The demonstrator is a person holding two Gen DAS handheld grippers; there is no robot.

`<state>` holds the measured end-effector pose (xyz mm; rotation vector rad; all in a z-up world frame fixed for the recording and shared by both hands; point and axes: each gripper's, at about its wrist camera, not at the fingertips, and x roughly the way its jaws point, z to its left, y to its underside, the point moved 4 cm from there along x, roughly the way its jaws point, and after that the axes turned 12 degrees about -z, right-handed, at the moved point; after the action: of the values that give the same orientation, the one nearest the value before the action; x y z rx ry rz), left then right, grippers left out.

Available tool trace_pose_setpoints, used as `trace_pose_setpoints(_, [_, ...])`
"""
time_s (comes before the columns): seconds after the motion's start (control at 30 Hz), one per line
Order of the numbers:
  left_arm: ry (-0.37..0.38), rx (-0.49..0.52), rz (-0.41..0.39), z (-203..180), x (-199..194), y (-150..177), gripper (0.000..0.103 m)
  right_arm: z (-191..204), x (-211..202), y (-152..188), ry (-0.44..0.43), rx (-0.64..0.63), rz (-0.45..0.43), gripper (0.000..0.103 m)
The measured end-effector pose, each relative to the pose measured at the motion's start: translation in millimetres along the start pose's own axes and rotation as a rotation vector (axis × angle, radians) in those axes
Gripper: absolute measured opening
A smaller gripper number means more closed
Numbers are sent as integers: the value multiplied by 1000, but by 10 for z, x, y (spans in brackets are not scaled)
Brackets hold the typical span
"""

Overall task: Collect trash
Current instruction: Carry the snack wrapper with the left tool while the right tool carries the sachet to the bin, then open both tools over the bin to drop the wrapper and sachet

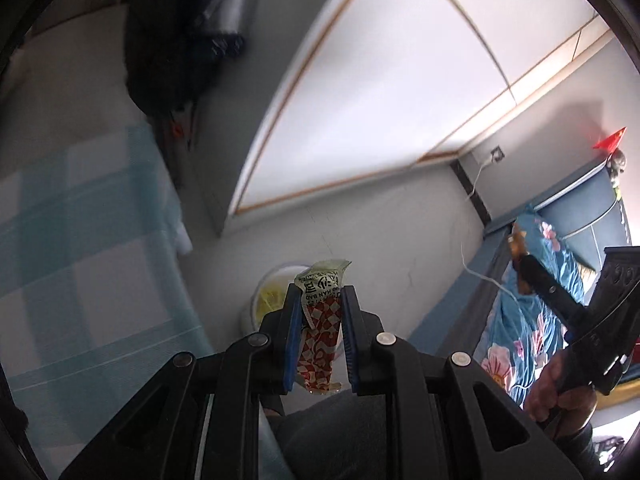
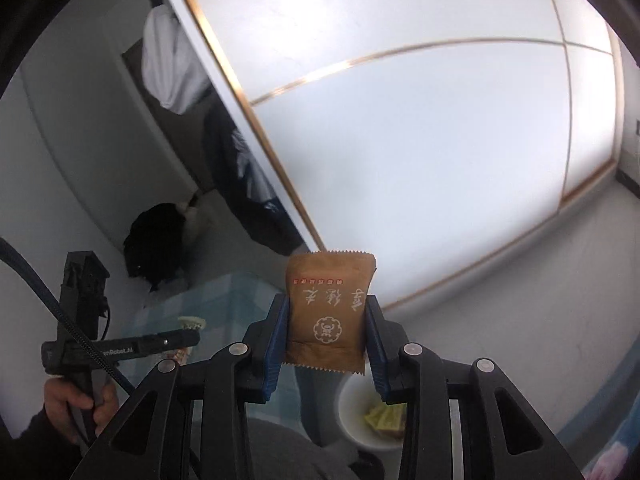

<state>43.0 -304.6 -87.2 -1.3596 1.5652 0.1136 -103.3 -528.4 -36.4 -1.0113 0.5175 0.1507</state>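
Bedroom; wrapper (image 1: 319,322) between left claw (image 1: 320,322) pads.

A white sliding wardrobe door (image 1: 360,92) with gold trim fills the view ahead of the tool. A blue checked bedsheet (image 1: 80,260) lies left, dark clothes (image 1: 168,40) hang above it, and a floral quilt (image 1: 520,320) sits right.

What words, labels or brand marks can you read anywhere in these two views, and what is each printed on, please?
"HAN BAO", upside down and partly hidden: red-checkered wrapper held in the left gripper.
"enRobot.AI", start hidden by a cable: side of the left gripper in the right wrist view.
White Chinese characters and a round emblem, upside down, which I cannot read reliably: brown packet in the right gripper.
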Motion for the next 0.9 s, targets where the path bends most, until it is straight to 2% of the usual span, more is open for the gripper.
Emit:
trace_pose_setpoints(0.17, [-11,49,119,-177,531,65,14,-502,341,411,42,113,102,35])
trace_pose_setpoints(0.4, [-30,131,309,-254,1149,238,14,-942,839,956,56,250,240,35])
trace_pose_setpoints(0.57, [-70,169,415,-177,1533,348,14,-1070,1199,1364,35,362,340,35])
trace_pose_setpoints(0.7, [-75,139,480,-137,1710,395,14,-1085,1437,1630,20,390,403,36])
trace_pose_setpoints(0.9, [-90,164,574,-164,1967,525,15,-1111,1763,1881,25,421,480,38])
